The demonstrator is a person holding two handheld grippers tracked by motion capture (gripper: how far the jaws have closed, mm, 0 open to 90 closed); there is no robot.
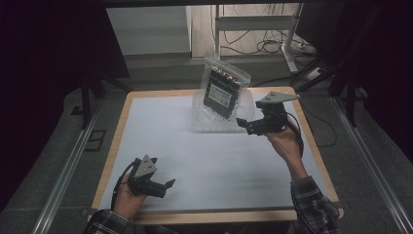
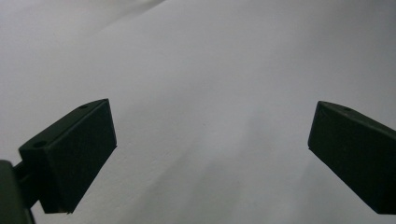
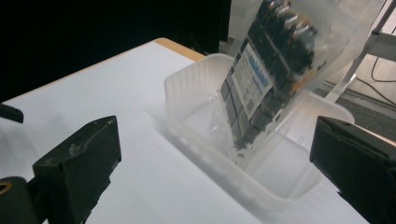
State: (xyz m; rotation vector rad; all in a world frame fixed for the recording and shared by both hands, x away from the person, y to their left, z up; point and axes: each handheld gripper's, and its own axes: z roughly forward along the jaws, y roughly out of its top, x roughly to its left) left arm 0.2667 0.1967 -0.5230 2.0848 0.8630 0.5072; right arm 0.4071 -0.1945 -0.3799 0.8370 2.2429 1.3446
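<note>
A dim room, dark all round, cables on the floor behind, and in the middle a wooden table [image 1: 116,146] covered with a pale sheet [image 1: 214,165]. The landmark here is the clear plastic tub [image 1: 199,119] sitting toward the far edge of that sheet.

Starting well to the left of the tub and nearer the person: the left gripper [image 1: 163,187] sits low over bare sheet, held in the left hand [image 1: 127,197]. In the left gripper view its jaws stand wide apart with nothing between them but pale paper, so it is holding nothing and touching nothing I can see. It looks parked, kept clear of the action.

Across to the tub itself. A clear zip bag [image 1: 225,85] of dark parts with a white and blue label stands in it, its bottom down inside, its top leaning up and out over the far rim. In the right gripper view the bag [image 3: 275,65] props against the tub [image 3: 196,88] wall, which seems to be what keeps it upright.

Just right of the tub: the right gripper [image 1: 243,124], in the right hand [image 1: 287,144], points at it. Its jaws are spread wide, empty, close to the near wall but apart from the bag. My read: lined up either for a grab or just after a release.
</note>
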